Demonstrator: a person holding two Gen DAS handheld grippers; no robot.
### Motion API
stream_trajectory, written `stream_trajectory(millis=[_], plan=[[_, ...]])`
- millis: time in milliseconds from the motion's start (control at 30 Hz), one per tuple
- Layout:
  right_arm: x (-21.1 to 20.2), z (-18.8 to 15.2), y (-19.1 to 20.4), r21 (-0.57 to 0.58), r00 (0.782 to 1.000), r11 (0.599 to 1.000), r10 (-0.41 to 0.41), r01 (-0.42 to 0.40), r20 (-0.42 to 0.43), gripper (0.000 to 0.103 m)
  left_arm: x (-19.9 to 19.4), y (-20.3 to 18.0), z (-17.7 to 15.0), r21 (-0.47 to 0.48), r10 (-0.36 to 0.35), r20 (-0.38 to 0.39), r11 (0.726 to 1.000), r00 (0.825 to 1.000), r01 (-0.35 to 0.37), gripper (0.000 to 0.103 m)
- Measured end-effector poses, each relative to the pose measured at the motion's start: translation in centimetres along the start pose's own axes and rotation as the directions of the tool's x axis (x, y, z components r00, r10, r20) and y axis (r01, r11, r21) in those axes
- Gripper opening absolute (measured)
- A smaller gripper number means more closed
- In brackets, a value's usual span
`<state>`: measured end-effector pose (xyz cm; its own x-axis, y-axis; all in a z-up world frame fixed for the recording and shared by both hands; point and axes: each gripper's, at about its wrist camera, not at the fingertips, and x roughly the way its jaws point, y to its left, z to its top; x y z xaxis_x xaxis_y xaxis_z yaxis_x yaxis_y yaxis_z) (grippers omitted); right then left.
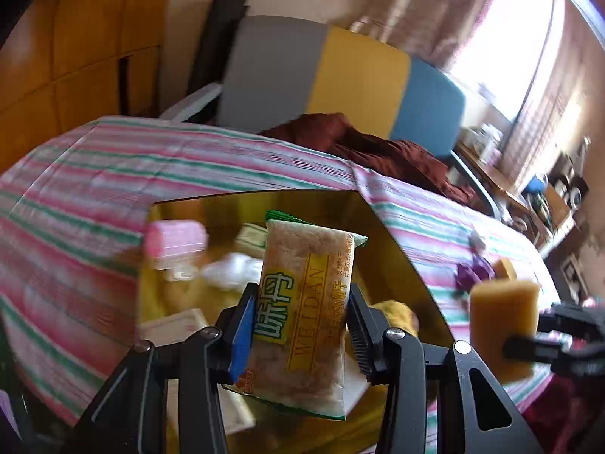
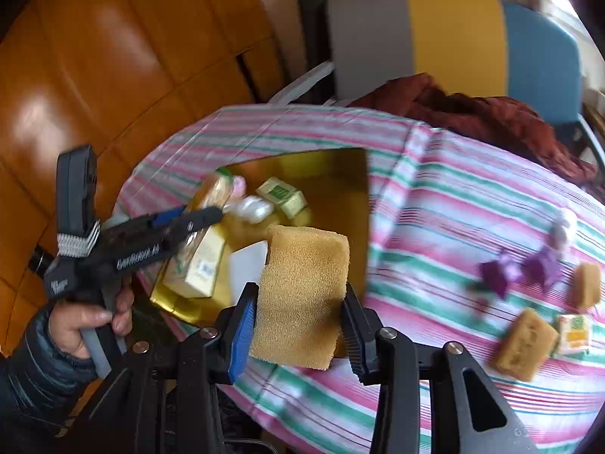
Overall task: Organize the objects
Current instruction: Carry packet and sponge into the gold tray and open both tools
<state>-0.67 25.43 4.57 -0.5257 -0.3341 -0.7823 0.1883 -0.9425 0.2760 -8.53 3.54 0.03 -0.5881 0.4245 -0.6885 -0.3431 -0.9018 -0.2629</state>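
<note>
Several packets, boxes inside gold tray.

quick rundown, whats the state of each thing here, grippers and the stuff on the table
left gripper: shut on the snack packet
snack packet: held upright above the gold box
right gripper: shut on the sponge
sponge: held, lifted at the box's edge
gold box: open, several items inside
purple wrappers: loose on the striped cloth
second sponge: lying on the cloth, not yet packed

The purple items on the striped cloth are motion-blurred — unidentifiable.
</note>
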Motion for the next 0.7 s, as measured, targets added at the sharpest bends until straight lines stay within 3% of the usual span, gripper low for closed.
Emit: stream_trajectory(millis=[233,500,600,667,700], plan=[[2.7,0.1,2.5,-0.031,0.999,0.999,0.020,-0.021,-0.044,0.042,-0.6,3.0,0.1,-0.061,0.001,0.016,0.998,1.000,0.000,0.045],[4.7,0.0,3.9,-0.069,0.995,0.997,0.011,-0.018,-0.101,0.042,0.0,3.5,0.4,-0.136,-0.083,-0.009,0.987,0.997,0.081,0.046],[6.2,-0.4,4.4,-0.086,0.988,0.996,0.007,-0.020,-0.157,0.044,1.0,3.8,0.7,-0.163,-0.051,-0.010,0.985,0.999,0.049,0.047],[7.0,-0.8,4.8,-0.106,0.983,0.994,-0.041,0.023,-0.177,0.050,1.4,4.6,1.2,-0.201,0.010,0.002,0.980,1.000,-0.010,0.062],[7.3,-1.0,4.8,-0.111,0.982,0.992,-0.073,0.053,-0.176,0.062,1.4,4.8,1.3,-0.213,0.052,0.010,0.976,0.999,-0.048,0.066]])
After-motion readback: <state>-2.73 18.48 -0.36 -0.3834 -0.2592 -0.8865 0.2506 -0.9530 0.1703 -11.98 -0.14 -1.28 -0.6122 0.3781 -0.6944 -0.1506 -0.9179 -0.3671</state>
